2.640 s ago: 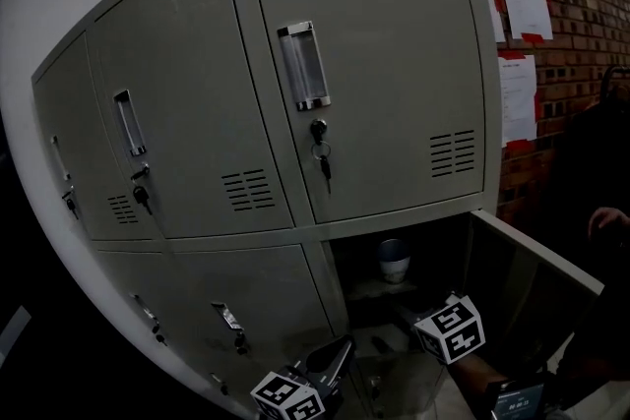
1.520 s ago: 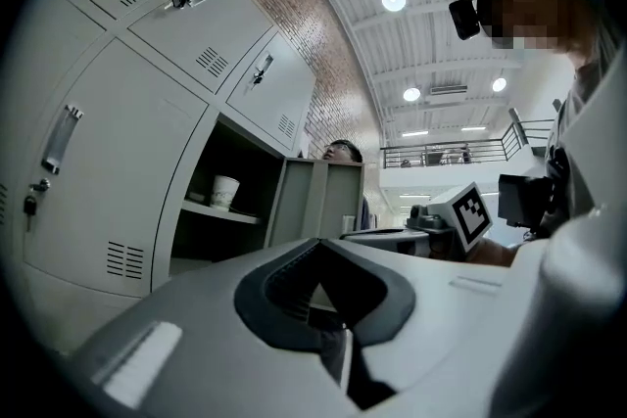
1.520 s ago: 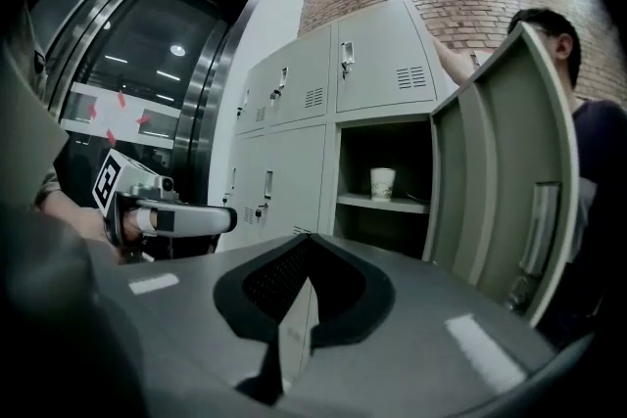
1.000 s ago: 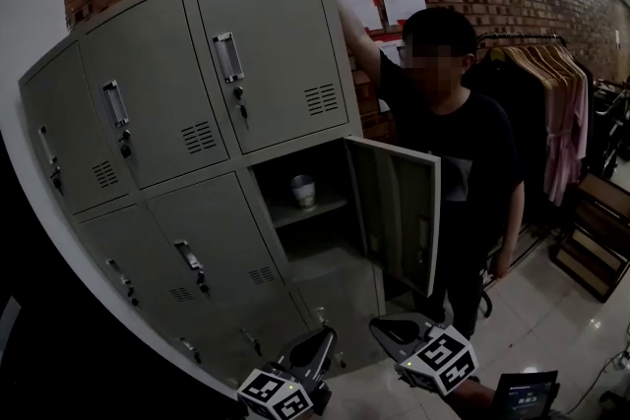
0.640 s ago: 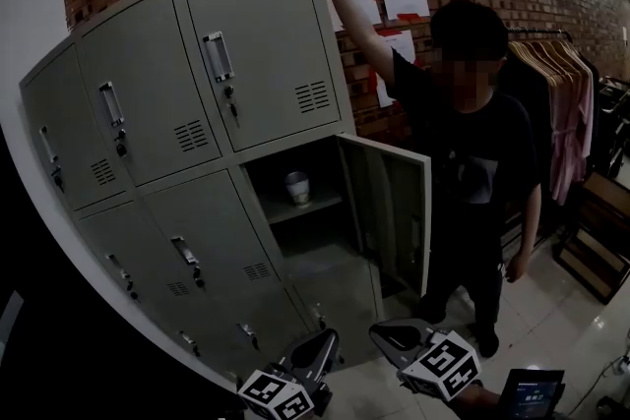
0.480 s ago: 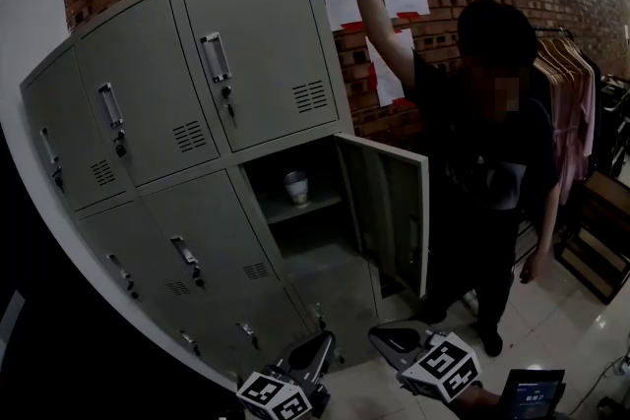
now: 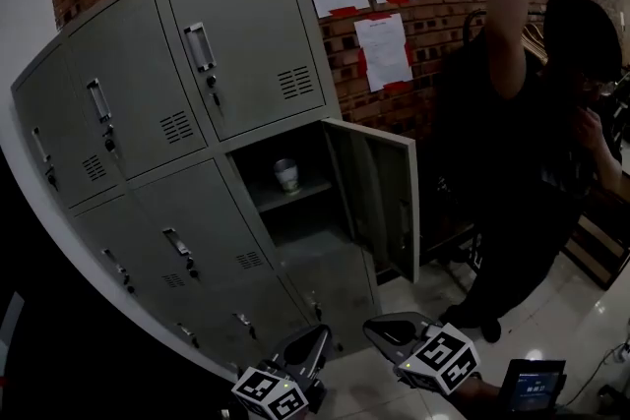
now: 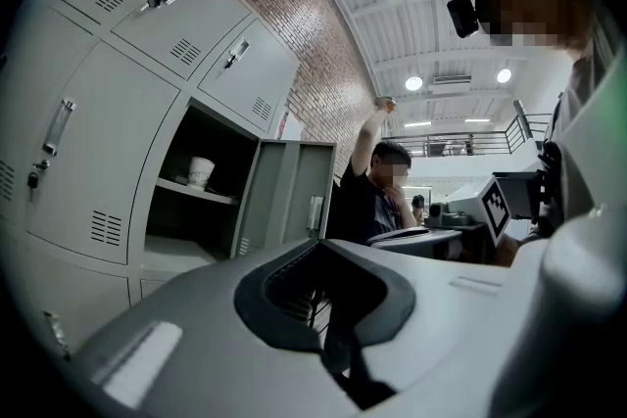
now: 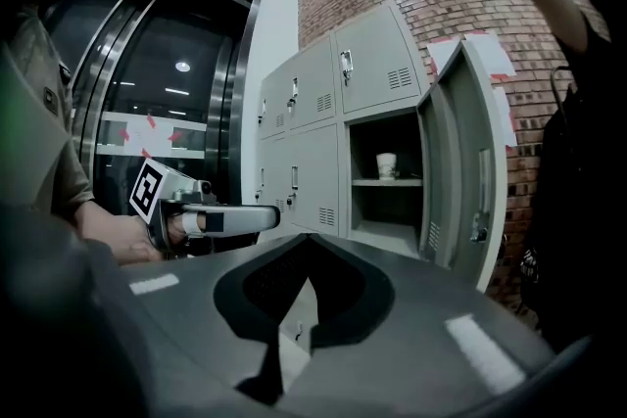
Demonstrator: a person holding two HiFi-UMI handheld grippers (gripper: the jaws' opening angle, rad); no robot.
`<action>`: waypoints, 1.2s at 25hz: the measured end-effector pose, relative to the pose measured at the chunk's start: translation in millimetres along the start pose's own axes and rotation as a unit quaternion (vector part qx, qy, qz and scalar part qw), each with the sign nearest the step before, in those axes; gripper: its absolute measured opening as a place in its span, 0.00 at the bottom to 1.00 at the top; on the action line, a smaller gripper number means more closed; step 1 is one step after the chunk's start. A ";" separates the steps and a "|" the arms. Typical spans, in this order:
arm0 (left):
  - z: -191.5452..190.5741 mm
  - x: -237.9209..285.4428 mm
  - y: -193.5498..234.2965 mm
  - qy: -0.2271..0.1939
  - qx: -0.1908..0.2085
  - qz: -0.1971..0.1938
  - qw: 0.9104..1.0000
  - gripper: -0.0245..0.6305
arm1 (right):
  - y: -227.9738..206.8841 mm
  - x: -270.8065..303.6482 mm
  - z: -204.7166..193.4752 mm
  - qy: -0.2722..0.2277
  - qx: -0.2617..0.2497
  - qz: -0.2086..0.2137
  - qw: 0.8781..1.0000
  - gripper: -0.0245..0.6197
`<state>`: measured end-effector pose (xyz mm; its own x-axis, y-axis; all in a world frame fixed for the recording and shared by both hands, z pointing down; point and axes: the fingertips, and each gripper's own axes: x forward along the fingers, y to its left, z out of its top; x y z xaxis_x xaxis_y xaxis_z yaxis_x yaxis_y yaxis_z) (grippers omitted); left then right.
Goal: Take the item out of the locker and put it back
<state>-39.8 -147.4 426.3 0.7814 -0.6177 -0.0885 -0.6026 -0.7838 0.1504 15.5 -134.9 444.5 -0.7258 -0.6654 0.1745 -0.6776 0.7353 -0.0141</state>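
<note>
Cup [image 7: 285, 175] upright on shelf [image 7: 307, 192] inside the open locker [image 7: 246, 25], well apart from left tool [image 7: 317, 339] and right tool [image 7: 381, 330], both closed and empty; seemingly take-out pending or return finished, any fresh pick needing a forward reach and jaws spread wide.
</note>
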 end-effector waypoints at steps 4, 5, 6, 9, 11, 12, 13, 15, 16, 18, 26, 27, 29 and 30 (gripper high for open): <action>2.0 -2.8 -1.9 0.000 -0.002 0.000 1.000 0.02 | 4.7 -0.4 1.1 0.001 0.000 0.002 1.000 0.05; 2.3 -3.5 -2.1 0.000 -0.002 0.000 1.000 0.02 | 5.7 -0.3 1.2 0.001 0.000 0.002 1.000 0.05; 2.4 -4.1 -2.3 0.000 -0.001 -0.001 1.000 0.02 | 6.7 -0.1 1.0 0.001 -0.001 0.002 1.000 0.05; 2.0 -6.4 -2.6 -0.002 0.000 -0.001 1.000 0.02 | 10.2 0.5 0.1 0.001 -0.002 0.005 1.000 0.05; 2.6 -7.4 -3.1 -0.004 0.000 0.000 1.000 0.02 | 11.9 0.7 0.7 0.001 -0.004 0.006 1.000 0.05; 3.1 -7.7 -3.3 -0.005 0.000 -0.001 1.000 0.02 | 12.4 0.9 1.2 0.000 -0.004 0.006 1.000 0.05; 3.4 -8.0 -3.3 -0.006 0.000 -0.001 1.000 0.02 | 12.8 1.2 1.5 0.000 -0.005 0.006 1.000 0.05; 3.5 -8.9 -3.1 -0.007 0.001 -0.001 1.000 0.02 | 13.5 1.7 1.5 -0.001 -0.004 0.005 1.000 0.05; 3.6 -9.4 -3.1 -0.008 0.001 -0.001 1.000 0.02 | 13.8 2.0 1.4 0.000 -0.004 0.005 1.000 0.05; 3.5 -10.0 -2.7 -0.008 0.000 -0.001 1.000 0.02 | 14.4 2.6 1.2 0.000 -0.004 0.006 1.000 0.05; 1.3 -6.9 -0.7 -0.008 -0.005 -0.005 1.000 0.02 | 13.0 7.8 2.1 -0.003 -0.005 0.007 1.000 0.05; 1.7 -6.5 -0.3 -0.008 -0.005 -0.005 1.000 0.02 | 12.7 8.2 2.6 -0.003 -0.005 0.007 1.000 0.05; 2.3 -5.3 0.7 -0.008 -0.006 -0.006 1.000 0.02 | 11.4 8.8 3.4 -0.003 -0.006 0.006 1.000 0.05; 2.4 -4.4 0.9 -0.009 -0.006 -0.006 1.000 0.02 | 10.7 9.0 3.5 -0.003 -0.006 0.006 1.000 0.05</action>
<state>-44.2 -145.6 424.5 0.7859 -0.6090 -0.1073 -0.5907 -0.7906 0.1612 1.4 -133.5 442.5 -0.7346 -0.6575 0.1676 -0.6675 0.7446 -0.0047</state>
